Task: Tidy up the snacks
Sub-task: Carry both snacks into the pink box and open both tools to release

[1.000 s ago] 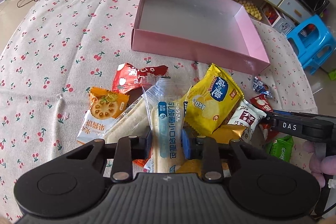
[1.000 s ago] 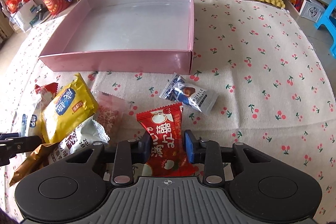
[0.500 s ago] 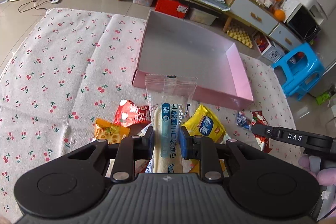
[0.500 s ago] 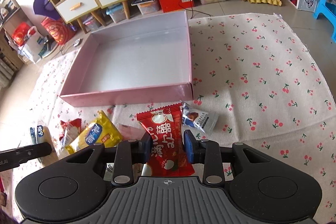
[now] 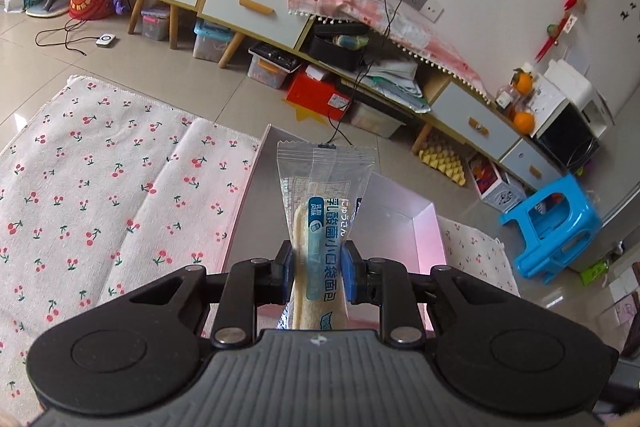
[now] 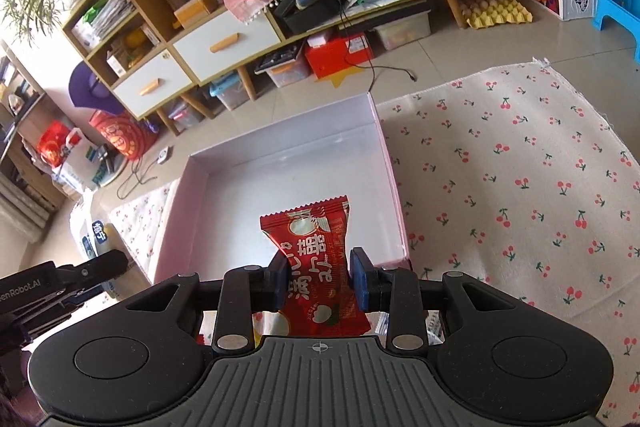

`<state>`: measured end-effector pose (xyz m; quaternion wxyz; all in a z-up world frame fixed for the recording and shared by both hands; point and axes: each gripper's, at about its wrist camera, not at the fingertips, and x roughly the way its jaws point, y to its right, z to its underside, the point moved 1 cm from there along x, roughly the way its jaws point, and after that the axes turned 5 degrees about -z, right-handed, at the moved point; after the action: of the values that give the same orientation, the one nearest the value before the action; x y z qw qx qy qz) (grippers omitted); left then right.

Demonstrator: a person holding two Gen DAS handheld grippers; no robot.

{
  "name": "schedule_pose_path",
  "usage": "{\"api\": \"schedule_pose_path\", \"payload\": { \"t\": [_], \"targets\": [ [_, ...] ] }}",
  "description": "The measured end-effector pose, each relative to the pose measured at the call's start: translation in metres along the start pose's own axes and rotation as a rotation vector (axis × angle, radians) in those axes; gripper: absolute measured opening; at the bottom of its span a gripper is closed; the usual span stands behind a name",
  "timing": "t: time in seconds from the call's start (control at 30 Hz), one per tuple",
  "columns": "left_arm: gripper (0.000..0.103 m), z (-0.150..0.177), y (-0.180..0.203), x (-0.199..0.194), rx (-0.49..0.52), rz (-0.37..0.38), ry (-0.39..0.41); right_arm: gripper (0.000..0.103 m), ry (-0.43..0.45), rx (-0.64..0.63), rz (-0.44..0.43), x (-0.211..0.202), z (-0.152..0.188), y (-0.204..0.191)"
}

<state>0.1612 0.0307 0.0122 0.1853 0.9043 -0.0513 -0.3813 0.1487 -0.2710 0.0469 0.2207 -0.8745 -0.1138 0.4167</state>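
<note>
My left gripper (image 5: 316, 273) is shut on a clear-wrapped bread stick with a blue label (image 5: 320, 247) and holds it upright in the air over the pink box (image 5: 430, 239). My right gripper (image 6: 320, 277) is shut on a red snack packet (image 6: 316, 251) and holds it above the near part of the same pink box (image 6: 288, 167), whose inside is bare. The left gripper's body (image 6: 60, 287) and its bread wrapper (image 6: 94, 239) show at the left edge of the right wrist view. The snack pile is mostly hidden below the grippers.
The box sits on a cherry-print cloth (image 5: 100, 195) on the floor; the cloth also shows in the right wrist view (image 6: 520, 179). A low cabinet with drawers (image 6: 224, 43), storage bins and a blue stool (image 5: 556, 223) stand beyond the cloth.
Both grippers have lifted their packets up off the snack pile and moved forward over the pink box. The views have tilted up toward the room.
</note>
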Motion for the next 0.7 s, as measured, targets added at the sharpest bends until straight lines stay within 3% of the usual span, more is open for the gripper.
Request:
{"api": "schedule_pose_path", "payload": {
  "t": [0.27, 0.7],
  "targets": [
    [0.022, -0.002, -0.005, 0.015, -0.025, -0.025, 0.062, 0.031, 0.063, 0.022, -0.009, 0.02, -0.007, 0.005],
    [0.022, 0.0, -0.003, 0.029, 0.062, -0.077, 0.097, 0.033, 0.066, 0.007, 0.021, 0.036, -0.004, 0.012]
  ]
}}
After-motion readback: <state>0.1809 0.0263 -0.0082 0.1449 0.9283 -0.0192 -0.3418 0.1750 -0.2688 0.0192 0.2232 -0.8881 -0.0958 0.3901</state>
